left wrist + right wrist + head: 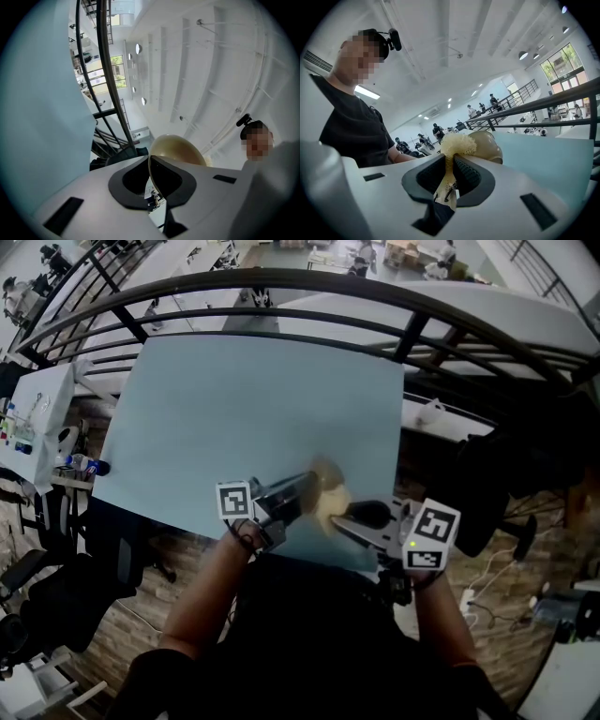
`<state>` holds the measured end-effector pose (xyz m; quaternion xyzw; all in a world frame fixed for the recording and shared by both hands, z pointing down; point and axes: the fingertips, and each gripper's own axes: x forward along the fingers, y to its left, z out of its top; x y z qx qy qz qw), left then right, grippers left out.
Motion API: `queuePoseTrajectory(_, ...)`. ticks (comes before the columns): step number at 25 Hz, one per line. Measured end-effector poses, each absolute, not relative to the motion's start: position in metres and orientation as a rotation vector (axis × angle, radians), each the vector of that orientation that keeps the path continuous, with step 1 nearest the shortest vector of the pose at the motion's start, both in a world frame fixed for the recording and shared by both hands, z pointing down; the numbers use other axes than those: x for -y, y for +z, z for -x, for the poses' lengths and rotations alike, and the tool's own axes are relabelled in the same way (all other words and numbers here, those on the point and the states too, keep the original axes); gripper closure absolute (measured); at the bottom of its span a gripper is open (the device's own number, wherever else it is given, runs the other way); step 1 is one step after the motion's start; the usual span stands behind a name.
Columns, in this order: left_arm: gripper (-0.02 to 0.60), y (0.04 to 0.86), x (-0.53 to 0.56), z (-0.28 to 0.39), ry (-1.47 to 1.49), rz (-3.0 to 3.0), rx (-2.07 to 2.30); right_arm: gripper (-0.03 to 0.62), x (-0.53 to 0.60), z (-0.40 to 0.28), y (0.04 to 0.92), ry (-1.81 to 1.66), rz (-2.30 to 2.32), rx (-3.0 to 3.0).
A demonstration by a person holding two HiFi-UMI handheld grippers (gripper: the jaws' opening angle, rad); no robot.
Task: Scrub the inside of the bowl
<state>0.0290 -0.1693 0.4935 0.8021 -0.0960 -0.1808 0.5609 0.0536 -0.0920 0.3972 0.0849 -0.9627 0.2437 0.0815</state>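
Observation:
A tan bowl (pixel 330 501) is held up above the near edge of the light blue table (pixel 234 409), tipped on its side. My left gripper (pixel 298 495) is shut on its rim; in the left gripper view the thin rim runs between the jaws (pixel 151 176) and the bowl's (pixel 180 147) rounded outside rises beyond them. My right gripper (pixel 352 517) is shut on a pale yellow scrubber (pixel 457 143), whose frilly end sticks out past the jaws (pixel 451 171) right against the bowl (pixel 491 143). I cannot tell if the two touch.
A dark metal railing (pixel 281 296) curves behind the table's far side. Black chairs (pixel 47 596) stand at the left, and another desk (pixel 33 418) with small items. The person (pixel 351 122) holding the grippers shows in both gripper views.

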Motion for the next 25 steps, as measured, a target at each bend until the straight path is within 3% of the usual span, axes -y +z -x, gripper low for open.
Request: queuePoseTrajectory(25, 0.574, 0.49, 0.141, -0.022, -0.393, -1.921, 0.12, 0.533, 0.136, -0.063, 0.387, 0.754, -0.401, 2.895)
